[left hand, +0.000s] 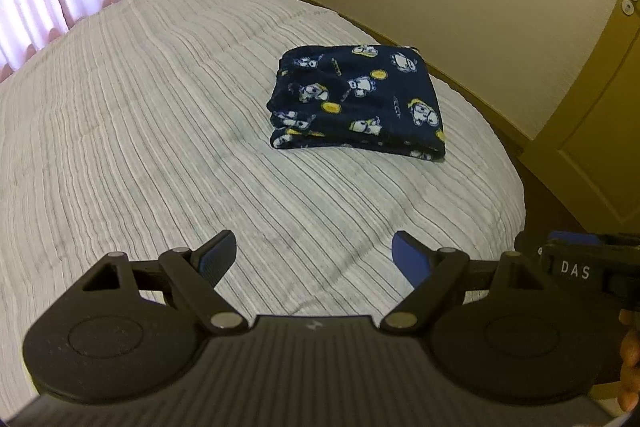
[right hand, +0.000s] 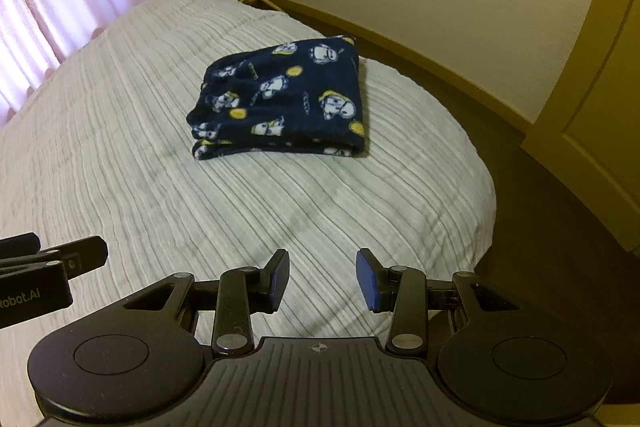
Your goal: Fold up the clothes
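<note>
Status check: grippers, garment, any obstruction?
Left gripper open, empty. Right gripper open, empty. Navy printed garment folded on the bed, untouched. Nothing in the way.

"DAS" stands on the right hand-held gripper (left hand: 576, 269); "Robot.AI" on the left hand-held gripper (right hand: 32, 297).

A bed (left hand: 160, 131) with a grey-white striped cover fills the left and centre of both views. One folded navy garment (left hand: 356, 99) with a cartoon print lies on it, right of centre.
</note>
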The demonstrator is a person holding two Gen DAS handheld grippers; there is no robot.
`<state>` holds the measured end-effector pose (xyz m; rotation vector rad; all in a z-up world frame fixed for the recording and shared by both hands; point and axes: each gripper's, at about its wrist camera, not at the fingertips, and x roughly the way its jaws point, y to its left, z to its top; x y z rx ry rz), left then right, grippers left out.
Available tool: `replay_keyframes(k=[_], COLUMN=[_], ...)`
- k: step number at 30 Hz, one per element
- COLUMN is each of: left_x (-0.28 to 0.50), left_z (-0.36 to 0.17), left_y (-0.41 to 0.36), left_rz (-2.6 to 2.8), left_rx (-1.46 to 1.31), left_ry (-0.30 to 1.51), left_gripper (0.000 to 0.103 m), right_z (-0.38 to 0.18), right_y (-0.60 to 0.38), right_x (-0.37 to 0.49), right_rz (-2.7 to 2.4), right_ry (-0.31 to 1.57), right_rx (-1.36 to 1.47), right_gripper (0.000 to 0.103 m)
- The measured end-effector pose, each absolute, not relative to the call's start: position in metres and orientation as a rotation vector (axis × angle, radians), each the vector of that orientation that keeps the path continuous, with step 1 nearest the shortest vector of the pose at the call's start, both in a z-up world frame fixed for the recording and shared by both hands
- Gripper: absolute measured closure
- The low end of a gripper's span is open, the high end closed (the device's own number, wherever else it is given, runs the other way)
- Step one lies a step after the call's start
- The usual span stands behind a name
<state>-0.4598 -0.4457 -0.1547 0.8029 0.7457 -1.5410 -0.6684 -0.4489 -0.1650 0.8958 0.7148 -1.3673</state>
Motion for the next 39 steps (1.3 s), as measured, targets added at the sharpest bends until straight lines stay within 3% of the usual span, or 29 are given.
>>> replay_keyframes(k=[39], left_x=[-0.467], left_z=[-0.173], left_y=[-0.492], left_rz=[-1.529], left_rx=[0.772], left_ry=[0.775], left_gripper=[0.020], right_z=[-0.180], right_y=[-0.496], right_x=[-0.668], right_rz=[-1.333], right_ry=[0.749], right_rx=[0.875], right_gripper=[0.062])
